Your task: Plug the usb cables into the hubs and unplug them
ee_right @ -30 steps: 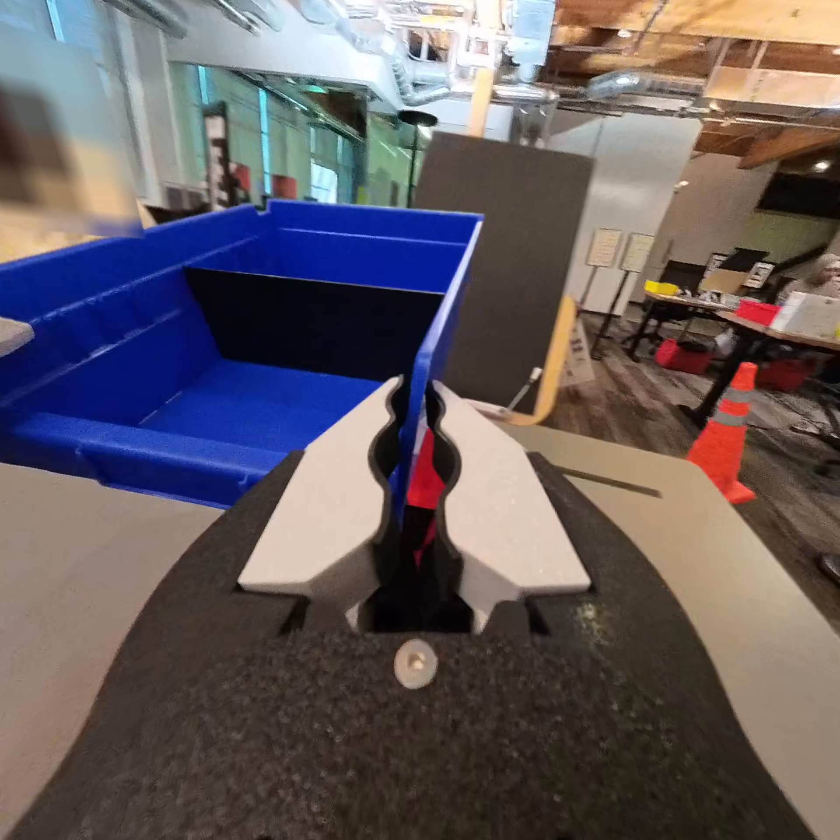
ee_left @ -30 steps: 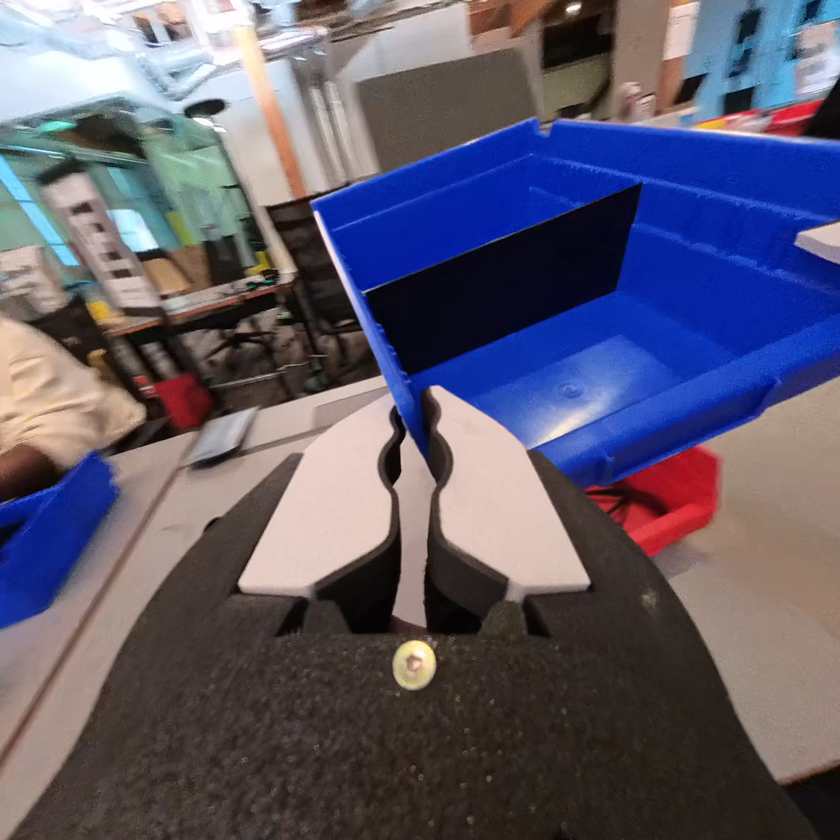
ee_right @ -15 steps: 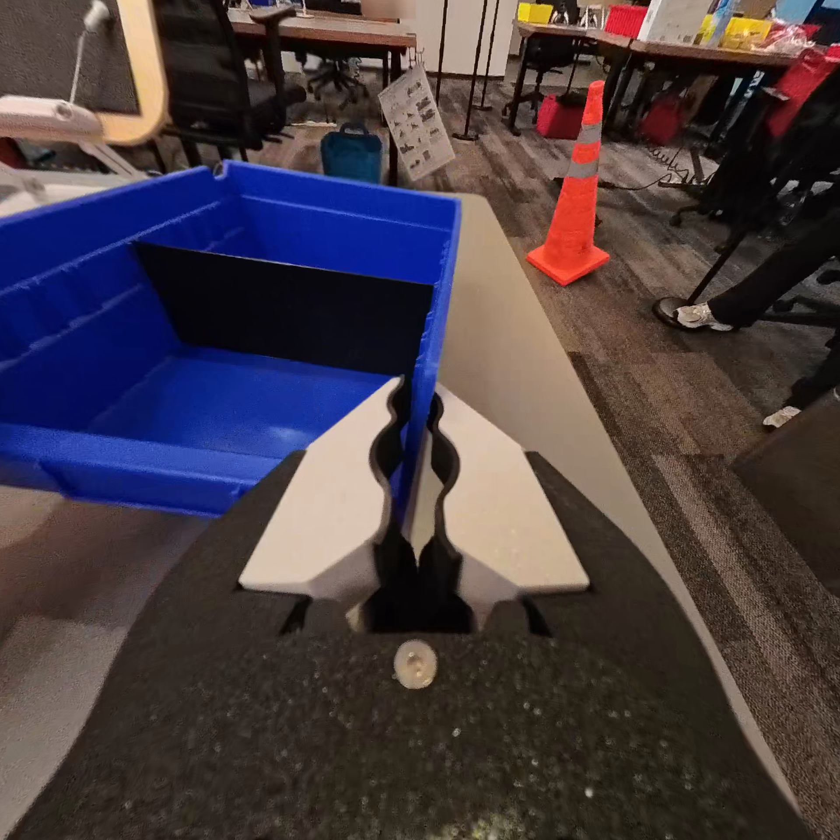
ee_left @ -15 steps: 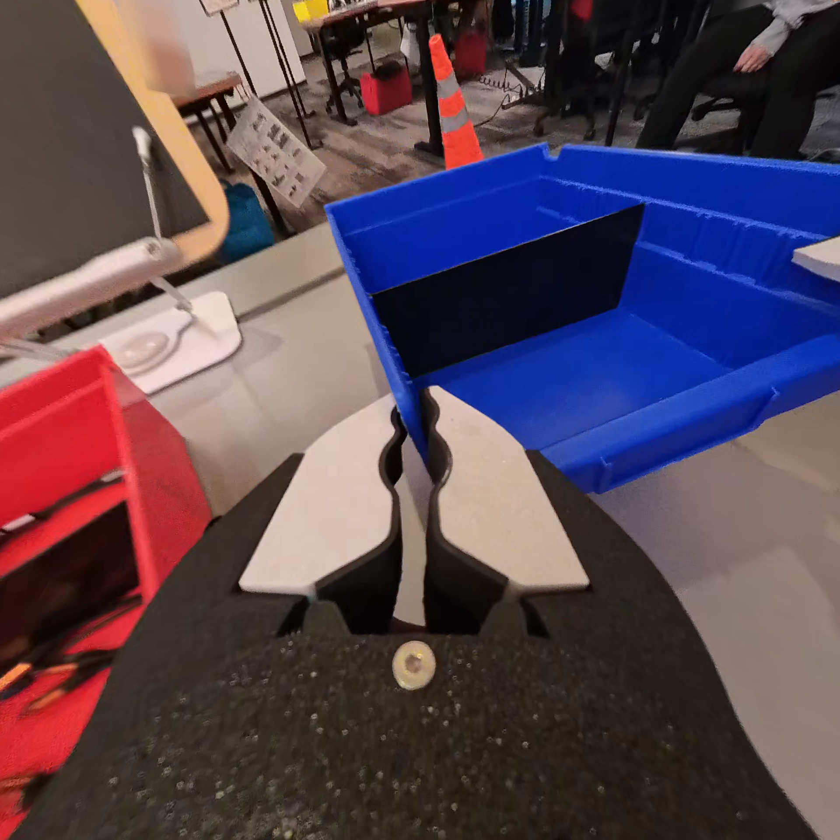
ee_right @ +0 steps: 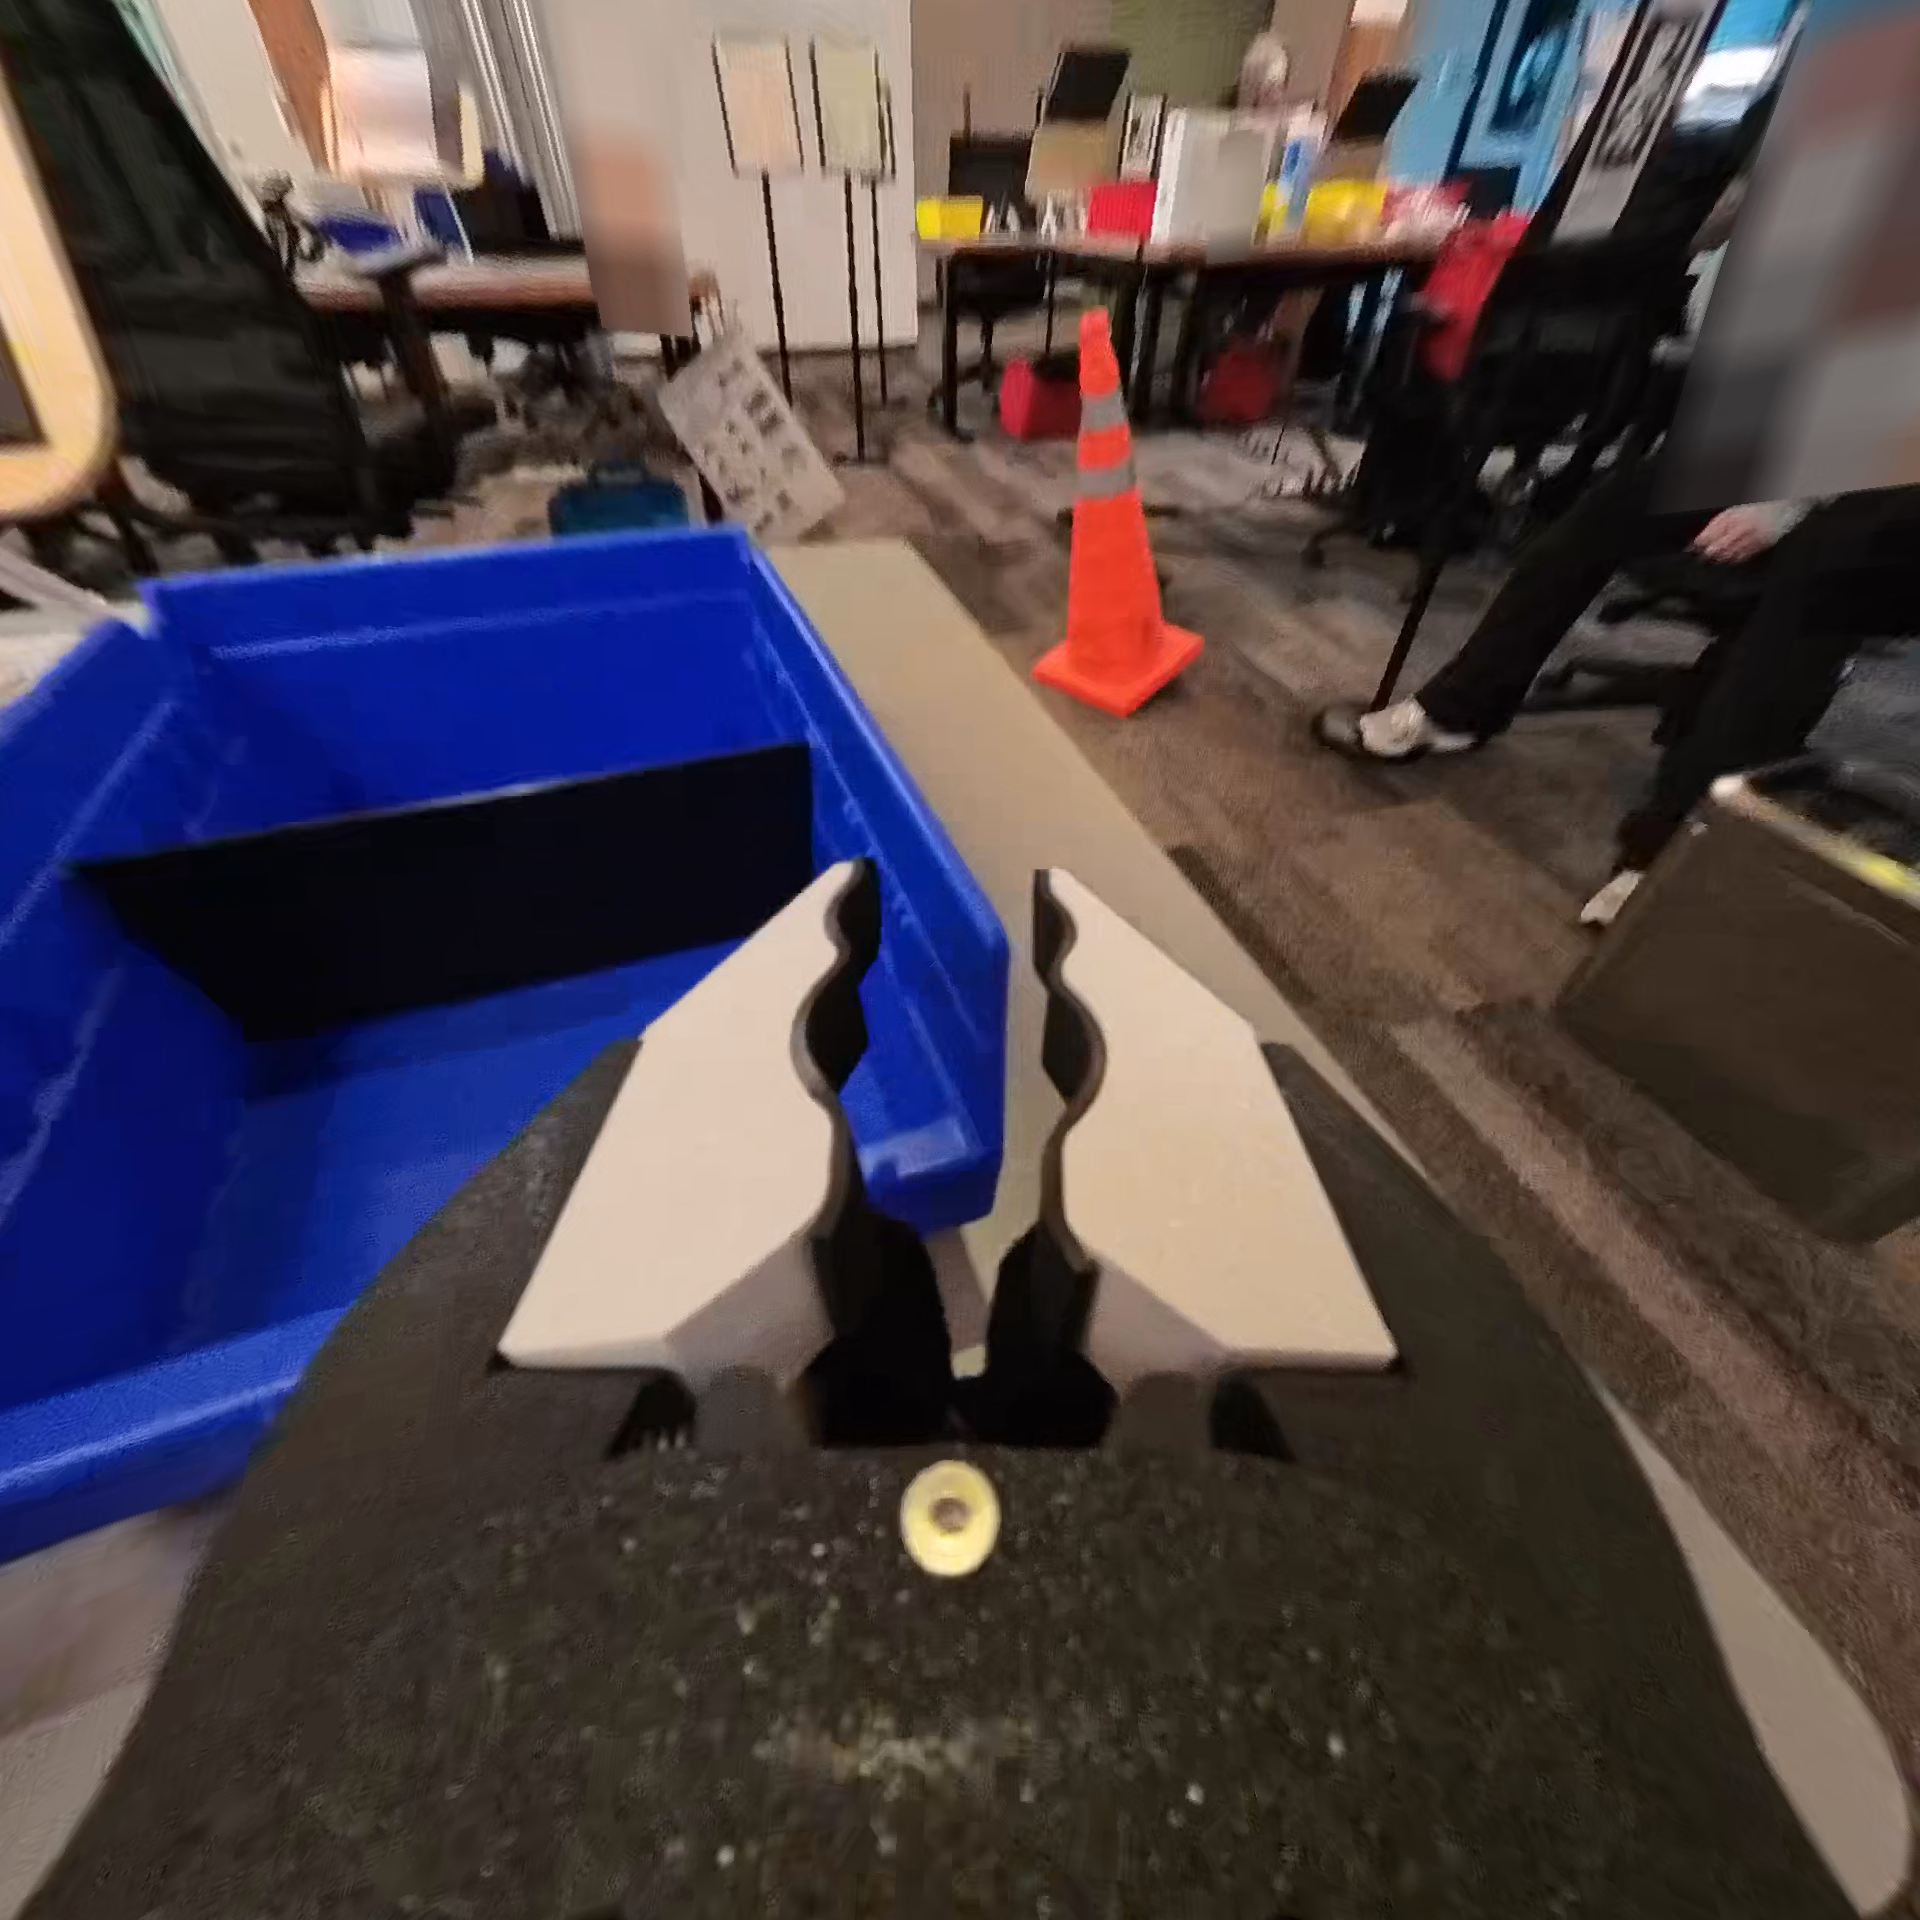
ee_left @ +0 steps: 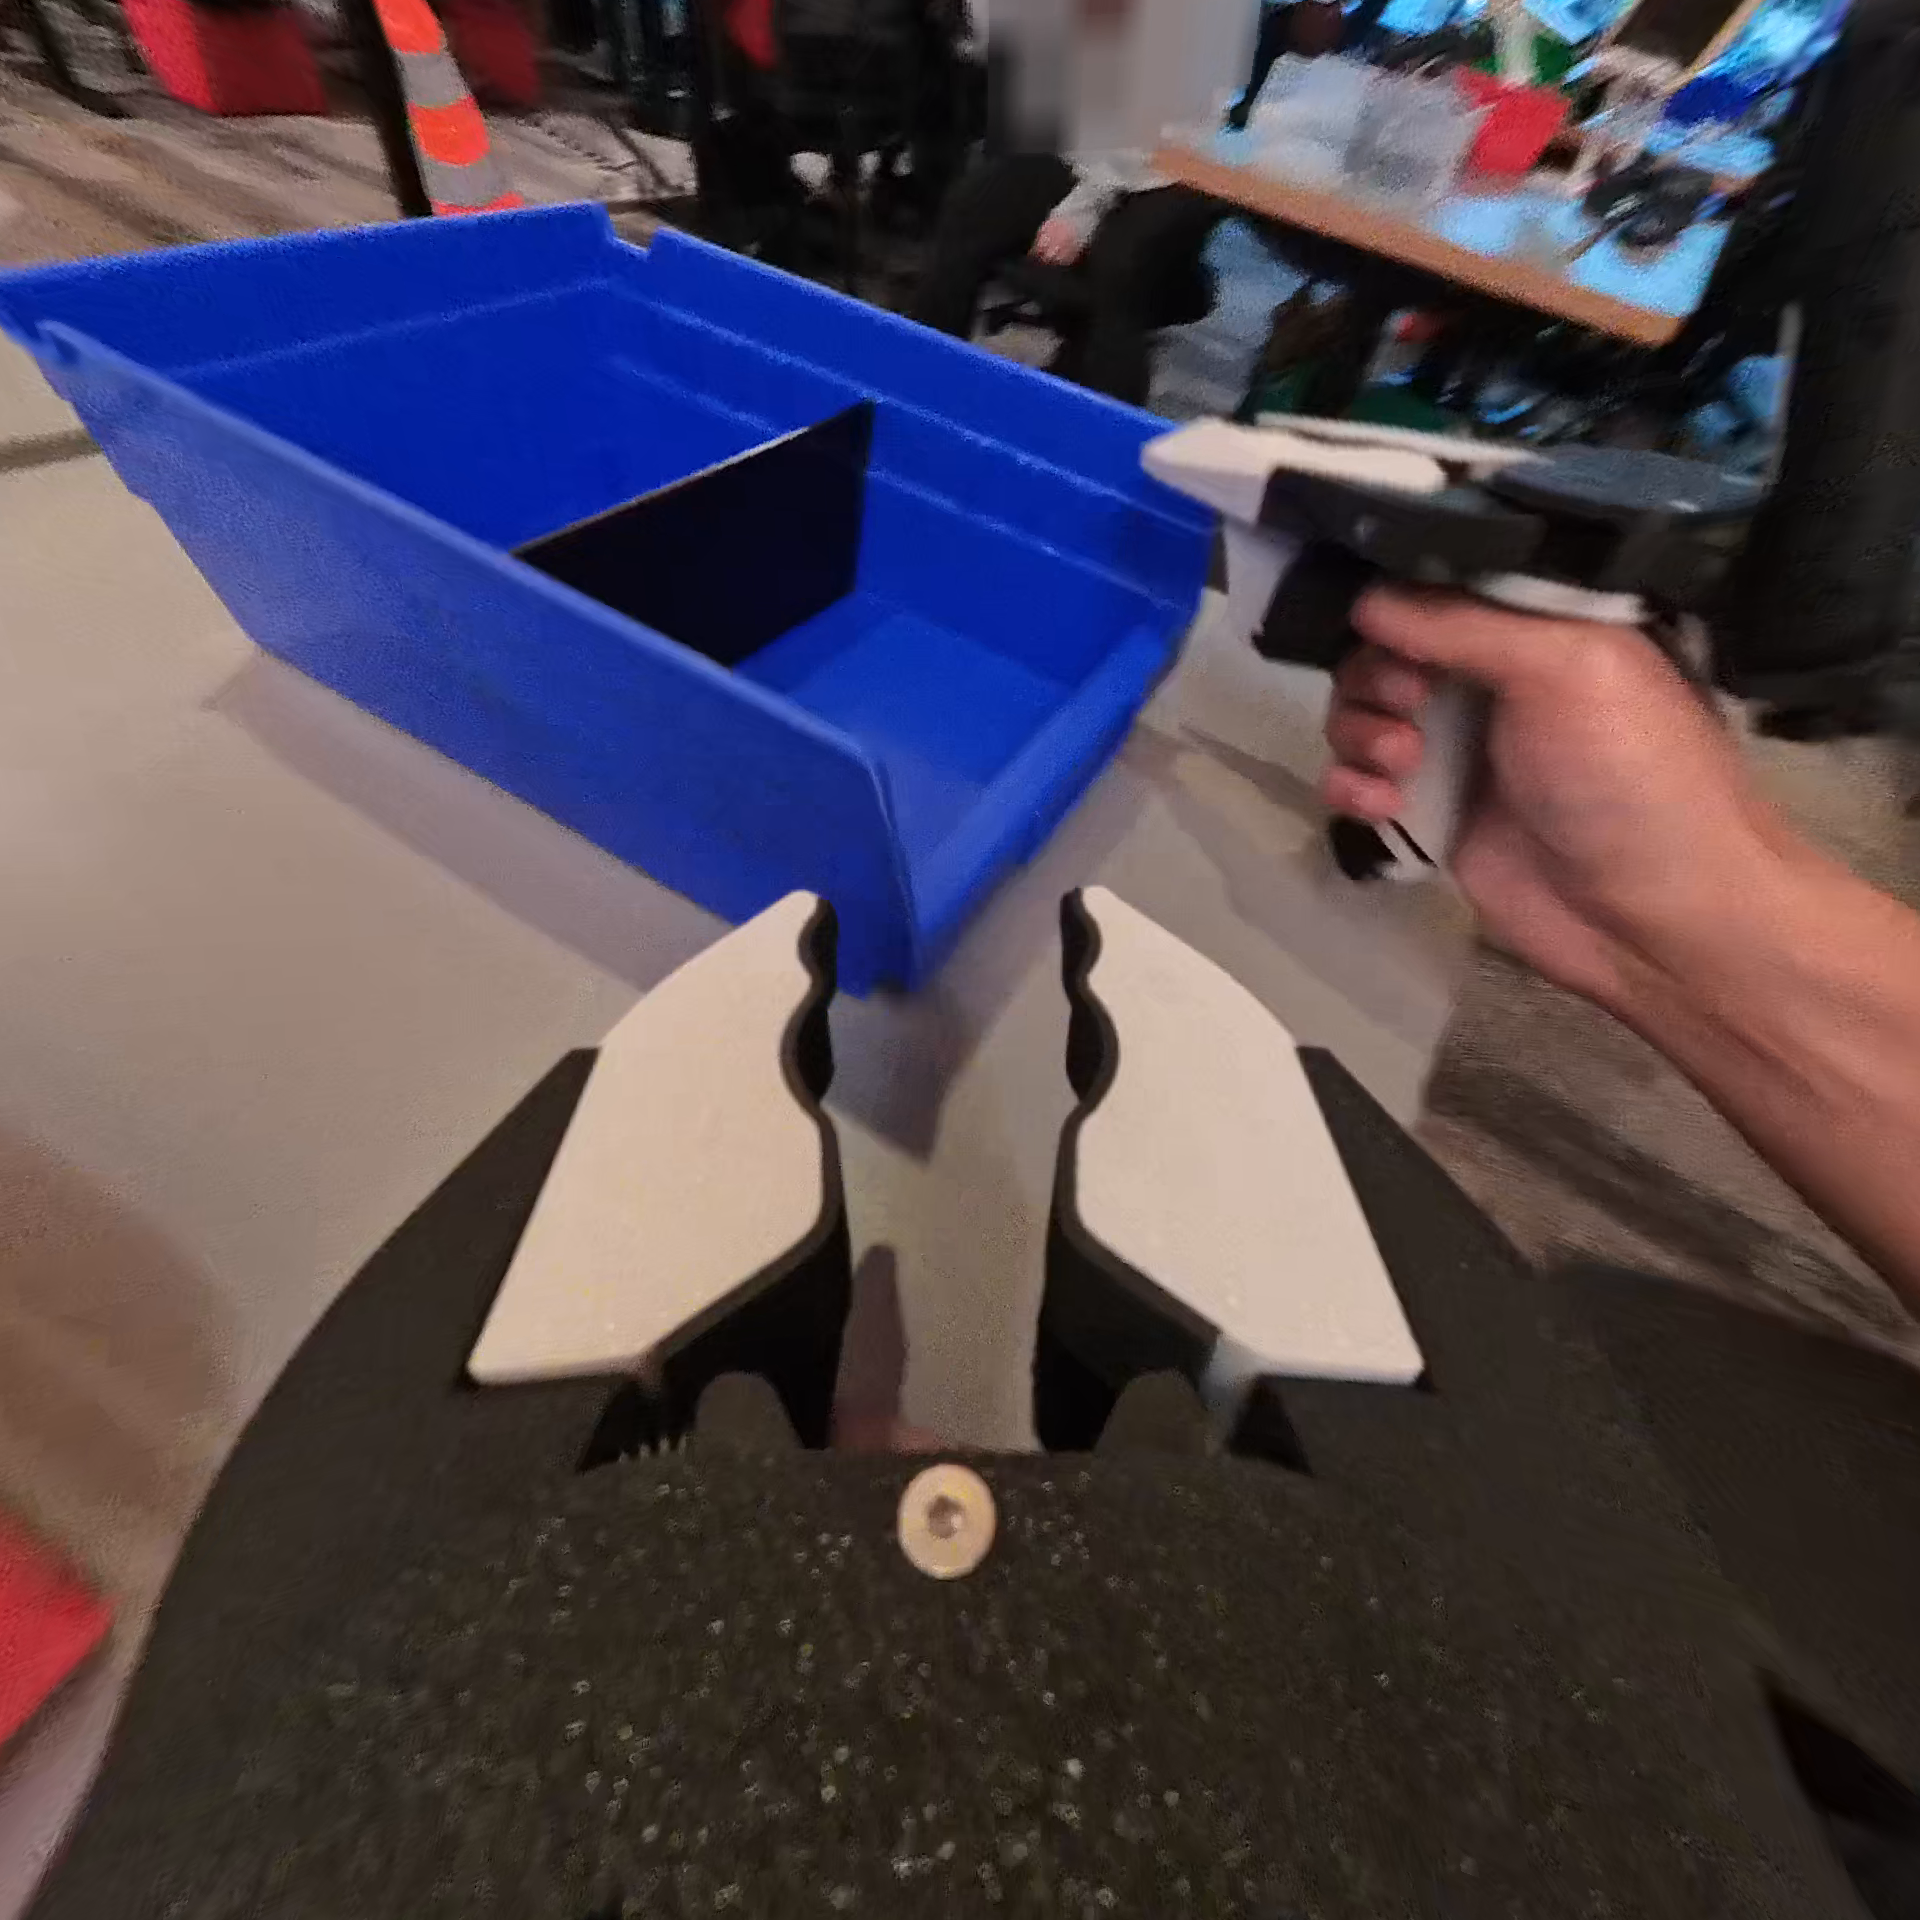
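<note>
A blue plastic bin (ee_left: pixel 468 582) with a black divider (ee_left: pixel 727 551) across its inside stands on the grey table (ee_left: pixel 260 987). My left gripper (ee_left: pixel 945 912) is open and empty, its tips just short of the bin's near corner. In the right wrist view my right gripper (ee_right: pixel 954 878) is open, with the bin's (ee_right: pixel 457 592) right side wall between its jaws, unclamped; the divider (ee_right: pixel 468 873) shows to the left. The right gripper also shows in the left wrist view (ee_left: pixel 1195 468), held by a hand (ee_left: pixel 1538 769) at the bin's right rim.
The table's right edge (ee_right: pixel 1039 748) runs close beside the bin. An orange cone (ee_right: pixel 1107 540) stands on the floor beyond, a seated person's legs (ee_right: pixel 1714 665) are at the right and a brown box (ee_right: pixel 1766 1008) nearer. A red bin's corner (ee_left: pixel 42 1621) is at the left gripper's lower left. There is about 20 centimeters between the tips of the two grippers.
Both grippers were shut on the bin's side walls and carried it; now both have opened and let go. The bin rests on the table and the left gripper has drawn back.
</note>
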Action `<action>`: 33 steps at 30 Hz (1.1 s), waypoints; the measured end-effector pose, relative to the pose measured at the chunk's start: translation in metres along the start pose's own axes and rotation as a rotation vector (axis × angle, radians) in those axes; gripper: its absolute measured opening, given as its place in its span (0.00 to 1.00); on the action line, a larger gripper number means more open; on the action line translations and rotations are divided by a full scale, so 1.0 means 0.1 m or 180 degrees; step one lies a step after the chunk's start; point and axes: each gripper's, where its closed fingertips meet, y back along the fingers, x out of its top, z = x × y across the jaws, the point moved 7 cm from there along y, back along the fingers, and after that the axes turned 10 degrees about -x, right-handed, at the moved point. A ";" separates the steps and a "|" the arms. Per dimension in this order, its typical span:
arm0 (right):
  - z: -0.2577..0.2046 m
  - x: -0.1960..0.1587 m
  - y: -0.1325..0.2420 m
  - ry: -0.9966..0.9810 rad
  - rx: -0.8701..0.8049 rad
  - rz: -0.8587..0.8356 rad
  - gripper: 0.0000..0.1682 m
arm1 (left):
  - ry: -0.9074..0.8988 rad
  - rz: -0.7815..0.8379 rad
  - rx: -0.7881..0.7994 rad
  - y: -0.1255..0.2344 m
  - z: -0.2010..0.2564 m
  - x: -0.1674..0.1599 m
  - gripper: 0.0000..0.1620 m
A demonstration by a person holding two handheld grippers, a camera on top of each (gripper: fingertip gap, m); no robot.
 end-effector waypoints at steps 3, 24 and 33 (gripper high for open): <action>-0.16 0.42 0.37 -0.0010 0.0186 0.0617 0.21 | -0.0136 0.0152 0.0110 0.77 0.01 -0.16 0.24; -3.61 -0.25 1.33 0.0455 0.1204 -0.0526 0.02 | 0.0176 -0.0242 0.2384 2.81 -1.89 -0.52 0.04; -5.01 -0.16 2.15 0.0598 0.1695 -0.0093 0.03 | 0.0263 0.0253 0.2774 4.38 -2.37 -0.66 0.02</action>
